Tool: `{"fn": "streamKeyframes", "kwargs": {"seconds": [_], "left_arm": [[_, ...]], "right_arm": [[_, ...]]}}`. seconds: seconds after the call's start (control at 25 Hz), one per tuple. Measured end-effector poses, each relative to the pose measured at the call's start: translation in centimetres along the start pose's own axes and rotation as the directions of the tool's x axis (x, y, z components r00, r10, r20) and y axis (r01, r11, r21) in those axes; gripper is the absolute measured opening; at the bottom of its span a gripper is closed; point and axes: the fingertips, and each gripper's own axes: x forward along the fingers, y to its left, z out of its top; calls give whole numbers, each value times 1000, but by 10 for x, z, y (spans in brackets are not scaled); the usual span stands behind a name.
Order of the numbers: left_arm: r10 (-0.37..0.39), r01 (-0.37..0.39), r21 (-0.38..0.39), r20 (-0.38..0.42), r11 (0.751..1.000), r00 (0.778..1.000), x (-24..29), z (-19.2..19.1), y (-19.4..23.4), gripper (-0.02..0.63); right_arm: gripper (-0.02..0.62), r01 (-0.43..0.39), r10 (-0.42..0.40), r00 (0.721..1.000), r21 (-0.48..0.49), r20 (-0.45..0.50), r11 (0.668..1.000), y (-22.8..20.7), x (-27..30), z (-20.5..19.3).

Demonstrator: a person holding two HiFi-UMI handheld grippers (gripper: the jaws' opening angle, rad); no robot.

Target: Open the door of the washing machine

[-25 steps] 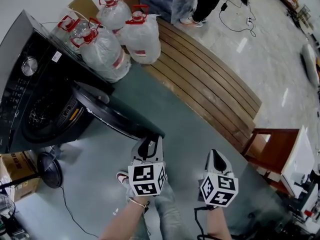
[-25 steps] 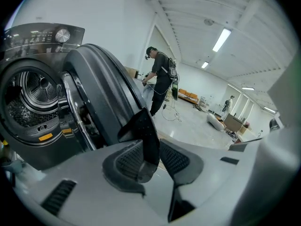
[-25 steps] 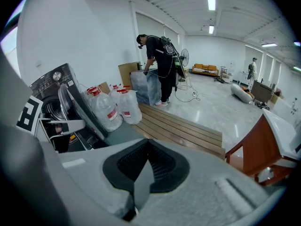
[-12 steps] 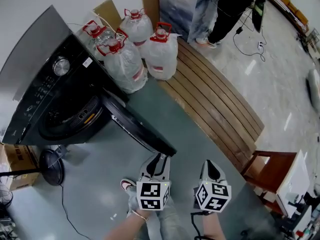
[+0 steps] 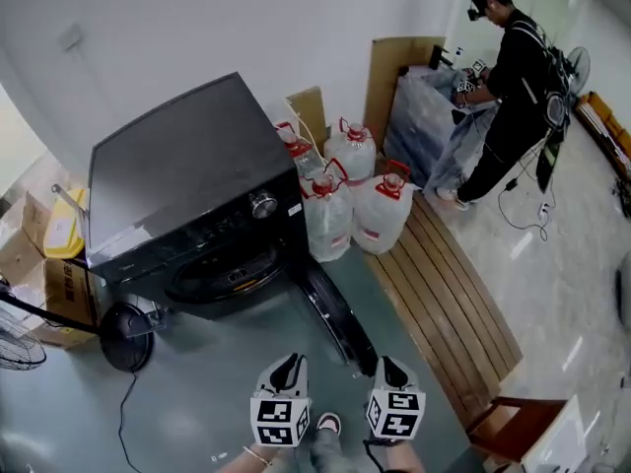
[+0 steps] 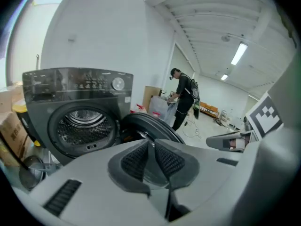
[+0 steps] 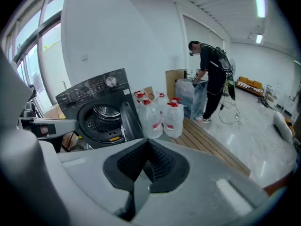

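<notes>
The black front-loading washing machine [image 5: 187,195] stands at the left with its round door [image 5: 335,318] swung wide open toward me. The steel drum [image 6: 84,126] shows in the left gripper view, with the door [image 6: 150,131] edge beside it. My left gripper [image 5: 289,363] hangs well short of the door's free edge. Its jaws have just been closing and now meet at the tips [image 6: 150,142] with nothing between them. My right gripper [image 5: 391,366] is beside it, shut and empty [image 7: 148,145], touching nothing. The machine [image 7: 101,112] and its door [image 7: 127,121] lie ahead of it.
Several large water jugs [image 5: 350,200] with red caps stand right of the machine. A slatted wooden platform [image 5: 454,304] runs along the right. A person [image 5: 508,77] works at the back right. A floor fan [image 5: 128,335] and cardboard boxes [image 5: 49,264] sit at the left. A wooden chair [image 5: 513,427] is at the lower right.
Both grippers have drawn back and up from the door's free edge and now sit lower in the head view. The view has lifted, showing the whole machine. The door stays open.
</notes>
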Motion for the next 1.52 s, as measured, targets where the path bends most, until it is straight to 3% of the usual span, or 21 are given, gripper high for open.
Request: {"fn": "streamKeyframes", "kwargs": {"seconds": [0.16, 0.32, 0.44, 0.56, 0.84, 1.08, 1.52], "left_arm": [[134, -128, -79, 81, 989, 988, -56, 44, 62, 34], [249, -227, -154, 145, 962, 958, -106, 79, 119, 21], [304, -275, -164, 191, 947, 934, -139, 105, 164, 14], [304, -277, -136, 249, 951, 920, -166, 136, 198, 7], [224, -209, -79, 355, 975, 908, -198, 199, 240, 5], [275, -244, -131, 367, 961, 889, -216, 200, 261, 5], [414, -335, -264, 354, 905, 839, -227, 173, 267, 5]], "right_arm": [[6, -69, 73, 996, -97, 42, 993, 58, -7, 58], [6, -111, 126, 988, -164, 85, 980, 107, -18, 112], [6, -124, 147, 982, -185, 119, 975, 141, -31, 143], [6, -125, 159, 974, -199, 164, 972, 171, -43, 169], [6, -109, 168, 955, -238, 243, 965, 222, -54, 219], [6, -141, 212, 942, -269, 259, 953, 247, -51, 236], [6, -198, 285, 925, -321, 250, 926, 247, -38, 261]]}}
